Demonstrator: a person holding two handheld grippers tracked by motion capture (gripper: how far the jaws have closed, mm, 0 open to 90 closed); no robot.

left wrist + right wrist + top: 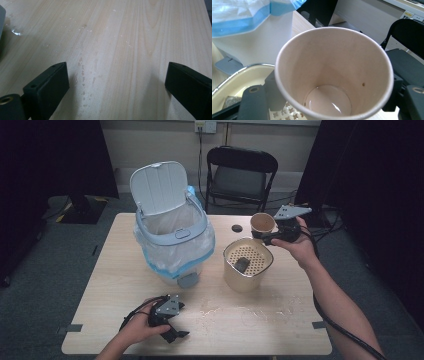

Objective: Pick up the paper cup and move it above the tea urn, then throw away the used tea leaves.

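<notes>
Left to right across the high view: left gripper (pixel 170 322) low on the pale wood tabletop (pixel 100 320), held in the left hand (pixel 137 327). In the left gripper view, fingers (pixel 48 82) spread wide, black and blocky, nothing but streaked woodgrain and dried splash marks between them.

Next, a white bin (pixel 172 237), lid (pixel 159 187) tipped up, ribbed inside, lined with a clear bag (pixel 200 247) edged in blue; a grey pedal (pixel 188 280) at its foot. From the right gripper view, just a crinkled stretch of that bag (pixel 239 15) and the smooth bin wall (pixel 262 42).

Then a cream pot (pixel 247 265), rounded, with a perforated insert and a dark lump (pixel 242 264) lying on it. A small dark disc (pixel 236 228) on the tabletop behind.

Furthest right, the paper cup (pixel 262 223), raised off the tabletop, above and just behind the pot's far rim, held by the right gripper (pixel 272 237) in the right hand (pixel 297 245). Seen from above as a tan round mouth. Looking straight into the cup (pixel 332 72) in the right gripper view: matt paper wall, rolled lip, a thin glossy pool at the bottom, one small brown speck on the inner wall. Fingers (pixel 254 102) on either side of the cup wall, pinching it.

Black folding chair (pixel 240 172) beyond the tabletop.
</notes>
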